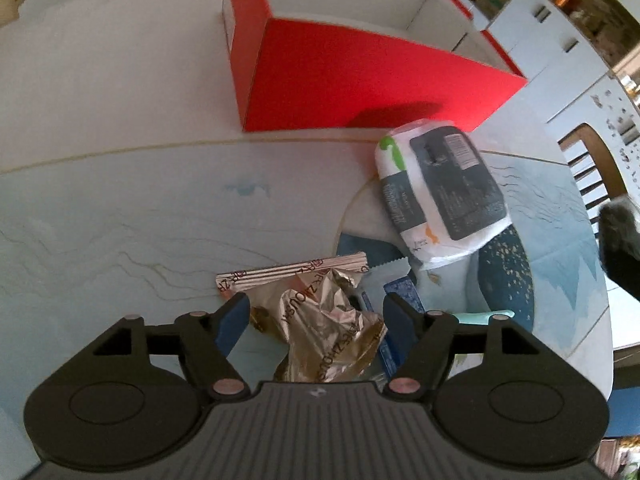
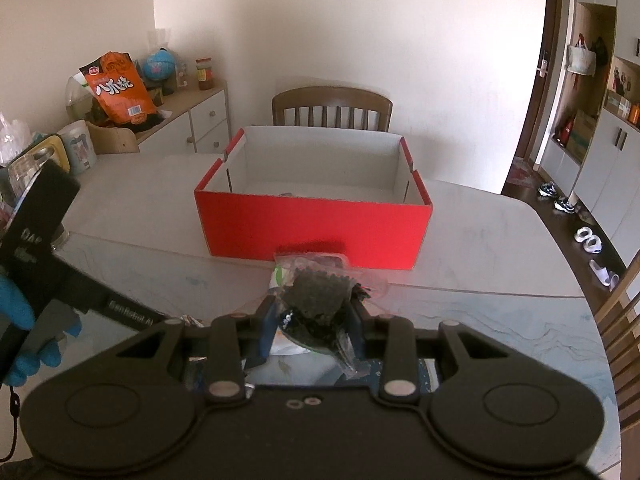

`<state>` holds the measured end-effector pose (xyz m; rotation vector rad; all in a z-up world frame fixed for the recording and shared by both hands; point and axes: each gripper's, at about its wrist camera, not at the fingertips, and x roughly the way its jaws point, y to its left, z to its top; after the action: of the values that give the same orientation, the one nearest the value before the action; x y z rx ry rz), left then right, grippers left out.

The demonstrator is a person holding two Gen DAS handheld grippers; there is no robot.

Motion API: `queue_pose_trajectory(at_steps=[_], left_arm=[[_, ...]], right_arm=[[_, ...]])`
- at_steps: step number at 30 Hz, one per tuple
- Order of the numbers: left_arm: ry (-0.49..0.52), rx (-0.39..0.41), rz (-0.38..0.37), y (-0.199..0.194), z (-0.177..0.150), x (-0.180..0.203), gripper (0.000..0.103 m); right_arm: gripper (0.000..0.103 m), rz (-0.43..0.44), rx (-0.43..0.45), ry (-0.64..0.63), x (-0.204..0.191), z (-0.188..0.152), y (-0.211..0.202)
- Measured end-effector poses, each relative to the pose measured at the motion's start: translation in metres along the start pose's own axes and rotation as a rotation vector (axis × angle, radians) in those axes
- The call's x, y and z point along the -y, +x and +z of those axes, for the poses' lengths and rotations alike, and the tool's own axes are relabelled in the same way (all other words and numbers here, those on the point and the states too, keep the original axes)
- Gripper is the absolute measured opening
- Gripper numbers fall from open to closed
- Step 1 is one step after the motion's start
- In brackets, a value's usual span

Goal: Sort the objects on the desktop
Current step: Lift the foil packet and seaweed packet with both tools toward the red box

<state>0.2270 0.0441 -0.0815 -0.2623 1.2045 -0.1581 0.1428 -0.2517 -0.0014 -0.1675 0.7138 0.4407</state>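
The crumpled gold wrapper (image 1: 328, 332) on the tabletop (image 1: 120, 216) is straddled by the released left tool (image 1: 316, 312), a clear packet (image 2: 320, 292) is clenched in the right tool (image 2: 312, 320), so probably the foil could get skidded away.

Our left black plastic hand-held gripper (image 1: 316, 312) has blue pads (image 1: 232, 320) and shiny round screws. Our right black hand-held gripper (image 2: 312, 320) looks the same. We wear a bright blue glove (image 2: 20, 312).
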Motion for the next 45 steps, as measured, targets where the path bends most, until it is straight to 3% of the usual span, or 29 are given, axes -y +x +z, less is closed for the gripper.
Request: queue_pose_trajectory(at_steps=[7,12,15,17,20,33,45], left_arm=[[-0.018,0.013,0.035,0.012,0.000,-0.001,0.073],[0.026,0.033,0.057,0.015,-0.002,0.004,0.071],[0.052,0.061,0.066,0.013,-0.005,0.006,0.058],[0.075,0.084,0.055,0.009,-0.005,0.007,0.040],[0.105,0.106,0.064,0.004,-0.005,0.011,0.034],[0.132,0.195,0.019,-0.044,-0.002,0.013,0.033],[0.202,0.322,-0.018,-0.107,0.039,0.031,0.033]], right_arm=[[0.035,0.001,-0.014,0.020,0.009,-0.009,0.003],[0.035,0.001,-0.026,0.026,0.014,-0.014,0.005],[0.035,0.002,-0.031,0.031,0.017,-0.017,0.006],[0.035,0.002,-0.033,0.032,0.018,-0.019,0.006],[0.035,0.002,-0.034,0.032,0.019,-0.019,0.006],[0.035,0.002,-0.006,0.016,0.017,-0.009,-0.001],[0.035,-0.009,0.049,-0.026,0.011,0.021,-0.009]])
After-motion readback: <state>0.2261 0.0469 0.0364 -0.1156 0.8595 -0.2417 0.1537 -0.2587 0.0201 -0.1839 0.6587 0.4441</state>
